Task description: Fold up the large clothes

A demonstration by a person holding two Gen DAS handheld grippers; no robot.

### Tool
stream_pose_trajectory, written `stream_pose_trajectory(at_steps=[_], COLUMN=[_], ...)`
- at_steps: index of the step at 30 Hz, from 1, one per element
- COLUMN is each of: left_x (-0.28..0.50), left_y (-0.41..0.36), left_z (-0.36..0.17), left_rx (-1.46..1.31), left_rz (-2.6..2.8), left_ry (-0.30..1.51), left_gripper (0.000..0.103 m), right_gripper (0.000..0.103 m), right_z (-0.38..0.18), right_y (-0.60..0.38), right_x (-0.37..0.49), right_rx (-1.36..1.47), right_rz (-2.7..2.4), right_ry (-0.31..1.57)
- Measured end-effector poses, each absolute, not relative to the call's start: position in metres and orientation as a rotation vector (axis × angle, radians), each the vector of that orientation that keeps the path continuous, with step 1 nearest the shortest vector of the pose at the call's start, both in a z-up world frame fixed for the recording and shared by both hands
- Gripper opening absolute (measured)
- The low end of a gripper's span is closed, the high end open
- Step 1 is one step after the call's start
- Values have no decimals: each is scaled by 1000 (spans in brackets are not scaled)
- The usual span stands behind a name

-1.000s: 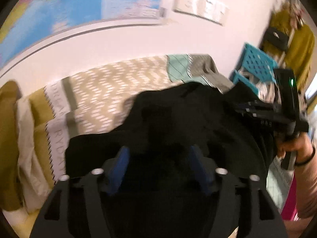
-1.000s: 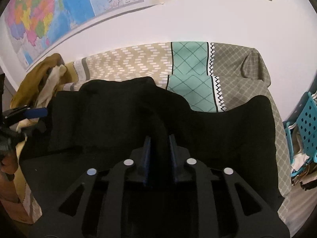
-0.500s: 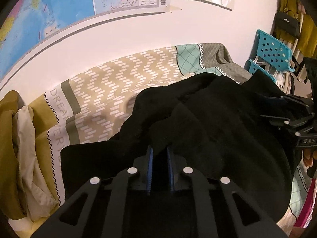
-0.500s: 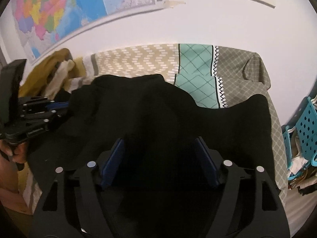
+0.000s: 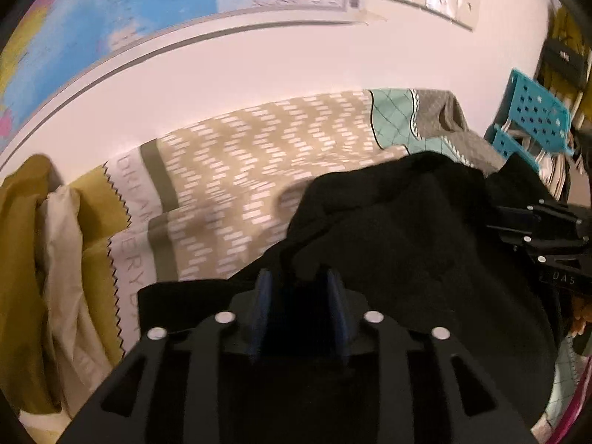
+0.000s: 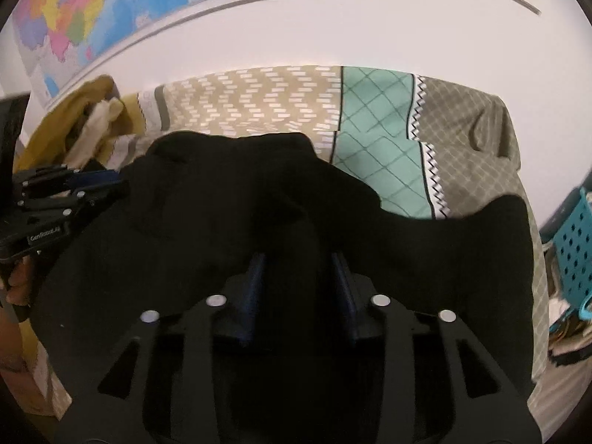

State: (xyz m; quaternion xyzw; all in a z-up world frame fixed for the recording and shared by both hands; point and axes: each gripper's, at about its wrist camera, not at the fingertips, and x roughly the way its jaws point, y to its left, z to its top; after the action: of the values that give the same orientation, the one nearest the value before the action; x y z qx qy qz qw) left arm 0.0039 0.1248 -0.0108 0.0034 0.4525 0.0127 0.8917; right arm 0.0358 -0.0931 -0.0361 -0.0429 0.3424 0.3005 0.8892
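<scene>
Left wrist view | left tool part-spread around black garment | right tool likewise

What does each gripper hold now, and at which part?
Both fingers stand partly apart with black garment folds bunched between: left gripper, right gripper. Whether either really clamps the cloth cannot be told.

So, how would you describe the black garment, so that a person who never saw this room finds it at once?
Look below the wall map to the bed with the patterned bedspread, in beige, teal and grey panels. The black garment lies bunched on top of it, between the left gripper and the right gripper. It is the only plain black cloth; the clothes pile beside it is mustard and cream.
</scene>
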Motion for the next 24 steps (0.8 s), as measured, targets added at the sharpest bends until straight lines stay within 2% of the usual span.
stream_pose_trajectory(at_steps=[1, 3, 4, 6, 7, 11, 14, 15, 16, 18, 19, 20, 24], left_x=[-2, -16, -24, -37, -44, -58, -58, -56, -55, -53, -52, -52, -51], left_y=[128, 135, 139, 142, 144, 143, 145, 146, 148, 150, 151, 152, 157], left_z=[-7, 3, 8, 15, 16, 6, -9, -14, -18, -22, -23, -24, -26], left_rx=[-6, -14, -21, -28, -28, -24, -35, -47, -55, -62, -66, -70, -65], left_rz=[30, 32, 35, 15, 10, -8, -1, 5, 5, 12, 11, 9, 36], left_ry=[922, 879, 864, 842, 838, 854, 892, 908, 918, 926, 928, 928, 919], left_gripper=[32, 48, 50, 53, 58, 60, 61, 61, 61, 61, 61, 61, 61], right_gripper=[42, 49, 55, 57, 60, 61, 62, 58, 39, 24, 10, 5, 5], right_z=[-33, -27, -23, -18, -16, -19, -39, -46, -54, -56, -52, -46, -32], right_y=[-100, -114, -123, -141, -152, -193, -204, -202, -199, -194, -196, -202, -233], right_x=[32, 22, 16, 6, 2, 2, 25, 32, 38, 41, 40, 39, 56], right_rx=[-66, -38, -26, -6, 2, 19, 13, -1, -23, -52, -61, -38, 139], right_rz=[643, 655, 656, 656, 638, 501, 433, 414, 415, 403, 394, 398, 430], right_ry=[700, 670, 647, 614, 597, 591, 679, 702, 729, 712, 693, 671, 648])
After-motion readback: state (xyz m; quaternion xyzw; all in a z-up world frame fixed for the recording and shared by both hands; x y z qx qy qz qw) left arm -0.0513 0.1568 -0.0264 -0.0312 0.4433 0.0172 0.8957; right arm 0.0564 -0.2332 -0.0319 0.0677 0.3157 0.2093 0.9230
